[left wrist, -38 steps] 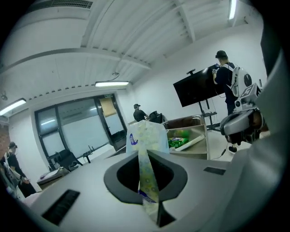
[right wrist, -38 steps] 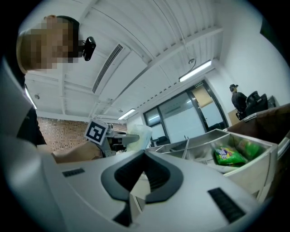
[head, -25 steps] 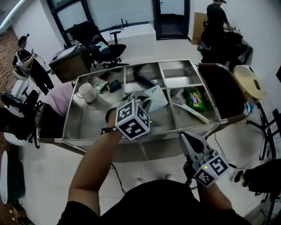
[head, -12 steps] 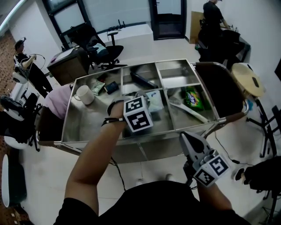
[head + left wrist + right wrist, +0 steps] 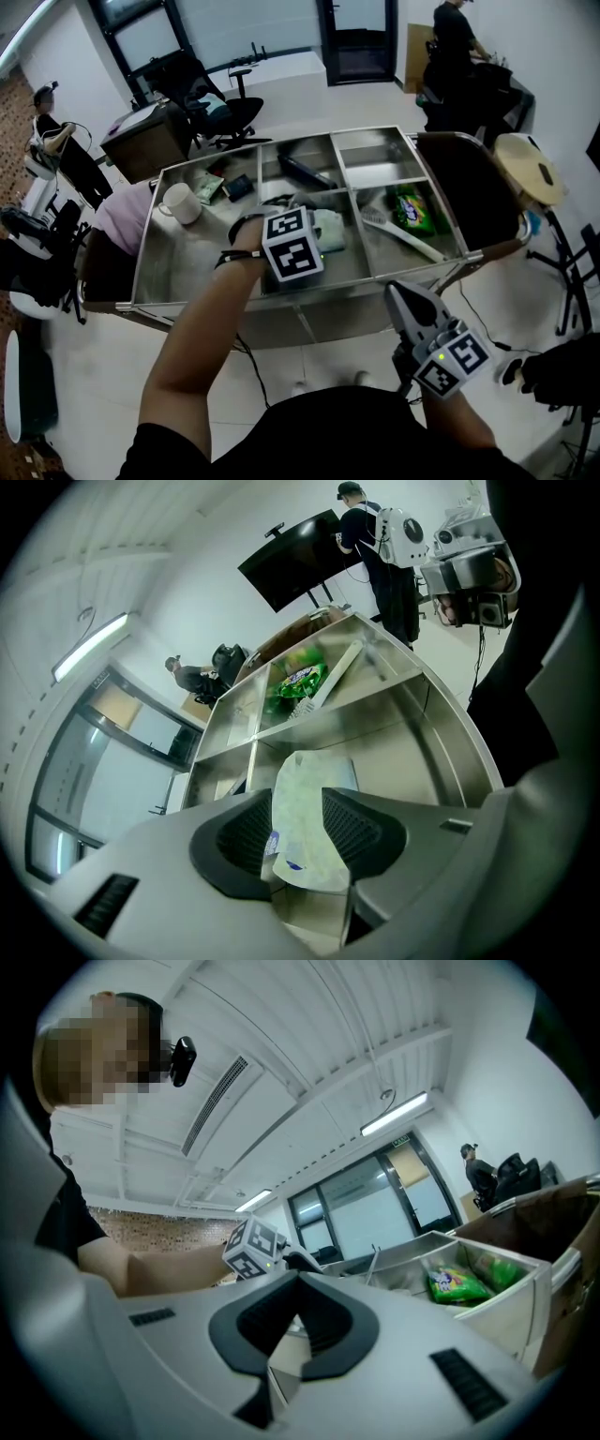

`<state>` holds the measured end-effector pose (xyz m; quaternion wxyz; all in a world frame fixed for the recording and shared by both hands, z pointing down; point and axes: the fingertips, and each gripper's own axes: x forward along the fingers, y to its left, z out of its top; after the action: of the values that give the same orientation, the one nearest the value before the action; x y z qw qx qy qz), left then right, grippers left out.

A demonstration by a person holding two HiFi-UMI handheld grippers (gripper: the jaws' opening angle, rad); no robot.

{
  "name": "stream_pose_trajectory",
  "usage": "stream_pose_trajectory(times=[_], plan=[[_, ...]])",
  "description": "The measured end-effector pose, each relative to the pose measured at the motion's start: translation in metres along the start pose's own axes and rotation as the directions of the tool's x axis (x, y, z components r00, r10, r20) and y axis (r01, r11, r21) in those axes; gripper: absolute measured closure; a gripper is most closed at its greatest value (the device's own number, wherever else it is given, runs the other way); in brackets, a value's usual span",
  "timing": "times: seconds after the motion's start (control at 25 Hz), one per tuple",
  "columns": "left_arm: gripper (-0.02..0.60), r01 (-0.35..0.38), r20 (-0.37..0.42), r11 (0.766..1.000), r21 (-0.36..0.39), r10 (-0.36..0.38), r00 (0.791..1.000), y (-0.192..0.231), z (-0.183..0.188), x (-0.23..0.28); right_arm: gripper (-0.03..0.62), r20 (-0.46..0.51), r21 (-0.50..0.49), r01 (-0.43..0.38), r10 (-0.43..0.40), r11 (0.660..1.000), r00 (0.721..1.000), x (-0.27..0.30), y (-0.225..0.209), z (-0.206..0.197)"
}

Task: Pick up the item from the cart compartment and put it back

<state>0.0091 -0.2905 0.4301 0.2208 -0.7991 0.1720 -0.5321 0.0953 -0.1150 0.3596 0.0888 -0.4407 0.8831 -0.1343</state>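
White ceramic mug (image 5: pixel 180 200): sits in the far-left bay, well clear of the action, so nothing to dodge on that side.
Stainless steel compartment cart (image 5: pixel 347 314): the open-topped bays are split by thin steel dividers, and the middle front bay is where it's all happening.
Left claw (image 5: pixel 305 829): low over that middle bay with its jaws opening this very instant. The pads look to be coming off the item between them.
Pale green-and-white flat plastic pouch (image 5: pixel 317 775): stands between the left claw's pads, its far end reaching down toward the bay floor (image 5: pixel 412 752) and inside the walls.
Step in hand: by my read, this is the put-back, the let-go itself.
Doing it well: hold the left claw steady while the jaws spread fully. Let the limp pouch slide free and settle flat, then lift straight up so no pad snags its edge or drags it over a divider.
Watch for: thin film may cling to a ribbed pad.
Green printed snack bag (image 5: pixel 412 208): one bay to the right, behind a divider, so keep the pouch off it.
Right claw (image 5: pixel 298 1286): clenched on nothing, tips together, held back outside the cart, rightly idle.
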Motion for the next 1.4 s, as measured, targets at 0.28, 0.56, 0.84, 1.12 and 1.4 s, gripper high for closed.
stream_pose_trajectory(times=[0.28,0.56,0.84,1.12,1.4], plan=[[0.414,-0.050,0.093,0.993,-0.103,0.060,0.994,0.013,0.005,-0.022,0.577,-0.002,-0.002,-0.016,0.016,1.000,1.000,0.005,0.006,-0.001],[0.425,-0.072,0.204,0.968,-0.242,0.123,0.971,0.021,0.010,-0.043,0.578,-0.012,-0.008,-0.034,0.034,0.999,0.999,0.011,0.012,-0.003],[0.581,-0.088,0.256,0.935,-0.343,0.183,0.949,0.027,0.009,-0.055,0.577,-0.020,-0.016,-0.042,0.042,0.999,0.999,0.013,0.016,-0.003],[0.581,-0.083,0.278,0.905,-0.416,0.213,0.937,0.031,0.003,-0.061,0.577,-0.023,-0.019,-0.044,0.043,0.999,0.999,0.013,0.018,-0.003],[0.581,-0.030,0.418,0.709,-0.705,0.450,0.789,0.049,0.005,-0.121,0.578,-0.022,-0.018,-0.046,0.046,0.999,0.999,0.015,0.020,-0.003]])
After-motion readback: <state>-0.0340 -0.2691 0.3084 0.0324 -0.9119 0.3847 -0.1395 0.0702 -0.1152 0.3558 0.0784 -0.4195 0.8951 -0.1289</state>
